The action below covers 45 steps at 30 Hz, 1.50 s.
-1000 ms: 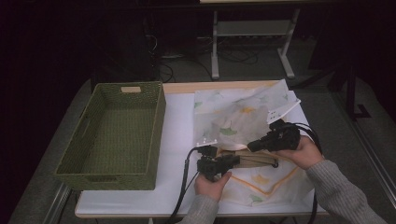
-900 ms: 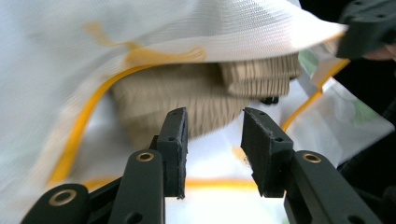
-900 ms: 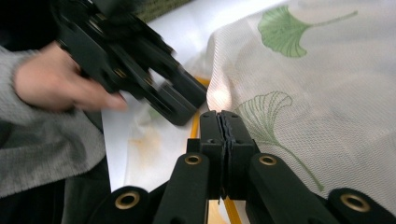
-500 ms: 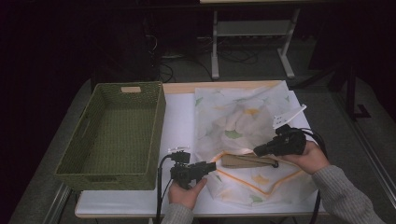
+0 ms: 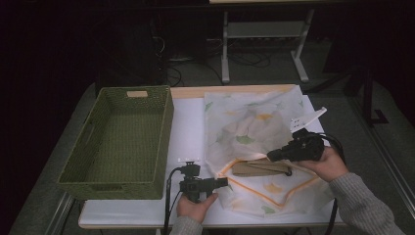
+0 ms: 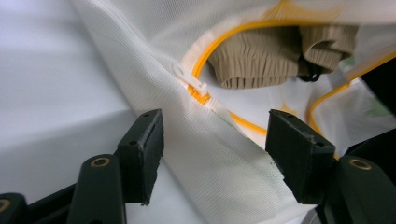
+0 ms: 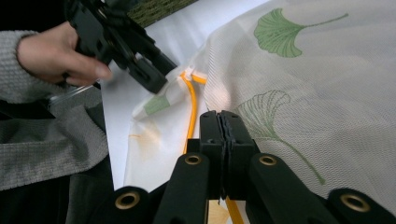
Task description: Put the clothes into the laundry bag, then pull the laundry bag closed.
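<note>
Opening a zipped mesh bag on a white table, one garment showing at its mouth.
The bag lies flat right of the basket; thin printed mesh, it looks light, limp and slippery, so a grip belongs on the orange zip edge or white pull, not on loose netting. The left gripper has just been opening: its jaws stand wide, mesh lying between the pads unpinched. The right gripper is clamped tight on the bag's zip edge, by my reading. The tan, ribbed garment appears soft and easily snagged. Count: one bag, one garment, one basket, two grippers.
</note>
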Tool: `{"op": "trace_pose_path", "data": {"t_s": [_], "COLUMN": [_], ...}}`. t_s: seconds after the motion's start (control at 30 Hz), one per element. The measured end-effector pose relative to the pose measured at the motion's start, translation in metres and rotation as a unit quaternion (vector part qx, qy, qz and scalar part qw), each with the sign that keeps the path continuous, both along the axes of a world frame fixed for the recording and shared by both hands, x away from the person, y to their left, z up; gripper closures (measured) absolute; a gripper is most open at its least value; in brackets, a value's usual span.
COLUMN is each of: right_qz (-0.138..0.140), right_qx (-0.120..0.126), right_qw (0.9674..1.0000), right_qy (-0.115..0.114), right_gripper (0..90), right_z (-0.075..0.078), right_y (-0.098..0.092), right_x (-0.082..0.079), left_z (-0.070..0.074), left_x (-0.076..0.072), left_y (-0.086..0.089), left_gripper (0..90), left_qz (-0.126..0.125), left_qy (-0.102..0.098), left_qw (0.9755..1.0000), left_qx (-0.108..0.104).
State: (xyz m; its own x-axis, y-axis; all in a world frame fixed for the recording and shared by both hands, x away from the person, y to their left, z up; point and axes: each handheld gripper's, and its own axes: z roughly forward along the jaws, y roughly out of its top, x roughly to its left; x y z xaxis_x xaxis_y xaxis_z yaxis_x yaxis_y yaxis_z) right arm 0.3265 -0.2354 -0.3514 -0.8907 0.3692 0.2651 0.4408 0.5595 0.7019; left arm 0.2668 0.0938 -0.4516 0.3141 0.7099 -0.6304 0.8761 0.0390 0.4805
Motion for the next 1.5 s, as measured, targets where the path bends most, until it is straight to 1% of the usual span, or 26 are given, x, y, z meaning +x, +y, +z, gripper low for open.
{"op": "trace_pose_path", "data": {"t_s": [0.07, 0.13, 0.17, 0.23, 0.27, 0.33, 0.4, 0.5, 0.57, 0.63, 0.67, 0.7, 0.73, 0.8, 0.83, 0.9, 1.0, 1.1, 1.13, 1.2, 1.23, 1.3, 1.37, 1.4, 1.43, 1.5], "right_qz": [0.001, 0.004, 0.004, 0.005, 0.004, 0.005, 0.004, 0.003, 0.003, 0.006, 0.009, 0.017, 0.026, 0.041, 0.045, 0.051, 0.052, 0.051, 0.053, 0.053, 0.054, 0.052, 0.052, 0.051, 0.05, 0.053], "right_qx": [0.002, 0.0, -0.002, -0.004, -0.005, -0.008, -0.014, -0.026, -0.039, -0.044, -0.049, -0.053, -0.058, -0.073, -0.074, -0.072, -0.049, -0.039, -0.038, -0.037, -0.036, -0.036, -0.036, -0.035, -0.036, -0.032], "right_qw": [1.0, 1.0, 1.0, 1.0, 1.0, 1.0, 0.9999, 0.9996, 0.9992, 0.9989, 0.9987, 0.9982, 0.9976, 0.9959, 0.9955, 0.9953, 0.9966, 0.9974, 0.9974, 0.9976, 0.9976, 0.9979, 0.998, 0.9981, 0.9981, 0.998], "right_qy": [-0.003, -0.006, -0.006, -0.004, -0.002, -0.001, 0.001, 0.005, 0.007, 0.013, 0.016, 0.023, 0.029, 0.034, 0.037, 0.042, 0.042, 0.033, 0.032, 0.023, 0.021, 0.014, 0.008, 0.003, 0.0, -0.008], "right_gripper": [87.8, 87.8, 87.8, 87.8, 87.8, 87.8, 87.8, 87.8, 87.8, 87.8, 87.8, 87.5, 87.4, 86.8, 86.3, 85.4, 81.7, 78.6, 78.5, 77.8, 77.6, 77.0, 76.2, 76.0, 75.4, 74.4], "right_z": [0.002, 0.004, 0.004, 0.004, 0.003, 0.001, -0.001, -0.005, -0.008, -0.011, -0.013, -0.015, -0.018, -0.023, -0.024, -0.025, -0.021, -0.017, -0.016, -0.014, -0.012, -0.01, -0.007, -0.005, -0.003, 0.0], "right_y": [0.001, 0.002, 0.002, 0.001, 0.001, 0.001, 0.0, -0.002, -0.003, -0.004, -0.003, -0.002, -0.001, 0.003, 0.004, 0.005, 0.005, 0.008, 0.01, 0.013, 0.015, 0.018, 0.021, 0.023, 0.026, 0.032], "right_x": [-0.001, -0.002, -0.002, -0.002, -0.002, -0.002, -0.003, -0.004, -0.005, -0.007, -0.008, -0.009, -0.01, -0.013, -0.013, -0.013, -0.013, -0.013, -0.013, -0.014, -0.015, -0.016, -0.017, -0.017, -0.018, -0.021], "left_z": [-0.001, -0.002, -0.002, -0.002, -0.003, -0.002, 0.0, 0.004, 0.007, 0.008, 0.008, 0.008, 0.007, 0.005, 0.004, 0.003, 0.003, 0.001, 0.001, 0.0, 0.0, -0.003, -0.004, -0.004, -0.003, -0.002], "left_x": [0.001, 0.003, 0.003, 0.001, 0.0, -0.005, -0.01, -0.02, -0.025, -0.029, -0.03, -0.031, -0.032, -0.032, -0.031, -0.03, -0.028, -0.026, -0.025, -0.026, -0.027, -0.027, -0.027, -0.026, -0.027, -0.028], "left_y": [-0.002, -0.001, 0.0, 0.004, 0.006, 0.012, 0.019, 0.031, 0.039, 0.046, 0.047, 0.048, 0.049, 0.049, 0.049, 0.049, 0.046, 0.044, 0.043, 0.041, 0.041, 0.041, 0.043, 0.043, 0.044, 0.044], "left_gripper": [39.0, 46.2, 53.7, 69.1, 77.7, 84.6, 86.2, 87.5, 87.9, 88.0, 88.0, 87.9, 87.6, 85.2, 81.5, 70.6, 54.5, 48.3, 49.4, 60.0, 61.4, 59.5, 58.4, 59.3, 63.1, 65.1], "left_qz": [0.004, -0.001, -0.008, -0.019, -0.023, -0.027, -0.03, -0.033, -0.036, -0.037, -0.039, -0.04, -0.039, -0.042, -0.042, -0.047, -0.04, -0.043, -0.045, -0.051, -0.053, -0.051, -0.047, -0.047, -0.046, -0.047], "left_qy": [-0.004, 0.002, 0.004, -0.001, -0.003, -0.009, -0.015, -0.024, -0.029, -0.03, -0.029, -0.03, -0.03, -0.029, -0.026, -0.02, -0.021, -0.012, -0.011, -0.015, -0.013, -0.006, -0.007, -0.008, -0.01, -0.012], "left_qw": [1.0, 1.0, 0.9999, 0.9998, 0.9997, 0.9996, 0.9993, 0.9989, 0.9986, 0.9983, 0.9983, 0.9983, 0.9982, 0.998, 0.998, 0.9977, 0.998, 0.9979, 0.9979, 0.9977, 0.9978, 0.9979, 0.9981, 0.9981, 0.9981, 0.998], "left_qx": [0.005, 0.006, 0.005, 0.01, 0.008, -0.001, -0.015, -0.024, -0.025, -0.032, -0.032, -0.03, -0.034, -0.038, -0.039, -0.045, -0.043, -0.047, -0.045, -0.041, -0.038, -0.038, -0.039, -0.039, -0.04, -0.041]}}
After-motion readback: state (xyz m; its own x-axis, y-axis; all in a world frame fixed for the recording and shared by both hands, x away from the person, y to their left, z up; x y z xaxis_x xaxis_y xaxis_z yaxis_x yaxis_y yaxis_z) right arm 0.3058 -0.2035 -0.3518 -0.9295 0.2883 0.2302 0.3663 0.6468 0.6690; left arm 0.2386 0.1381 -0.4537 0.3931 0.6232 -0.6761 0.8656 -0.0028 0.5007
